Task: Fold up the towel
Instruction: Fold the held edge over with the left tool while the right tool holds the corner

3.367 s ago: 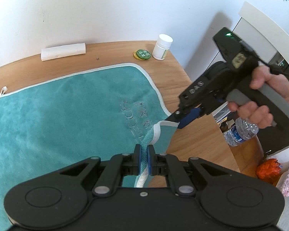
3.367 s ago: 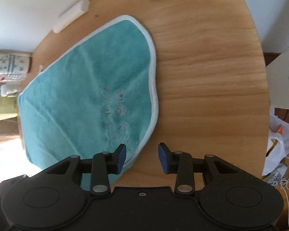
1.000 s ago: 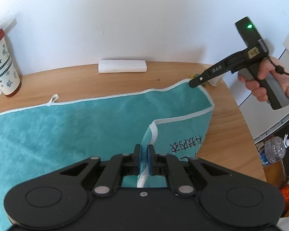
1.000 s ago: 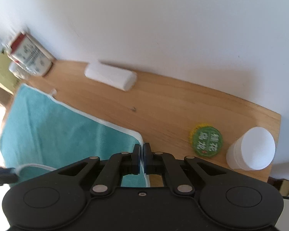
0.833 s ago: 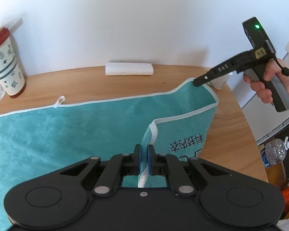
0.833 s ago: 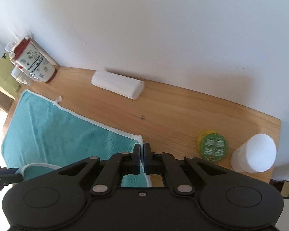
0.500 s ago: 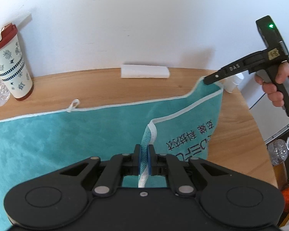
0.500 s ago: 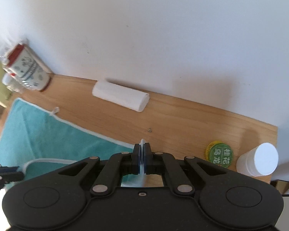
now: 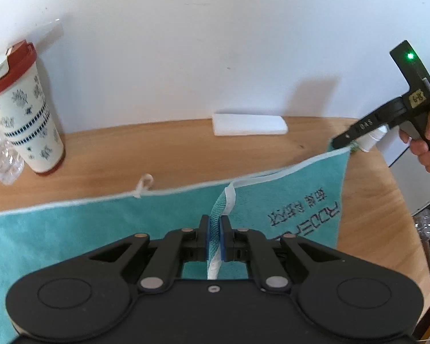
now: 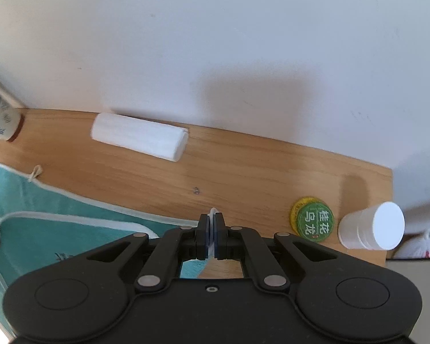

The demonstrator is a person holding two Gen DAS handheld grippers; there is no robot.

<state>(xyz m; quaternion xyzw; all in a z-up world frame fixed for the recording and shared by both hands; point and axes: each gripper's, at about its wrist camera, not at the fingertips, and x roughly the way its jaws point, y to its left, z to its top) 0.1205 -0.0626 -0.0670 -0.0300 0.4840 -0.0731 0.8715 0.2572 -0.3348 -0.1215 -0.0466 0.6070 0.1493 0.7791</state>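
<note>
White wall rises behind the rounded wooden table, and across that table lies the teal terry towel with white piping. My left gripper is closed tight on one corner of it, the white-edged cloth standing up between the blue pads. My right gripper is likewise pinched shut on another corner, only a sliver of white trim showing between its pads; in the left view that corner is held up off the wood near the table's far right edge, so the end of the towel with dark embroidered lettering hangs as a raised flap. My right hand wraps the handle of that gripper. A small white hanging loop sits on the towel's far hem. Near the wall lie a rolled white cloth, a patterned paper cup with a red lid, a round green-labelled tin and, just beside it, a white plastic bottle.
</note>
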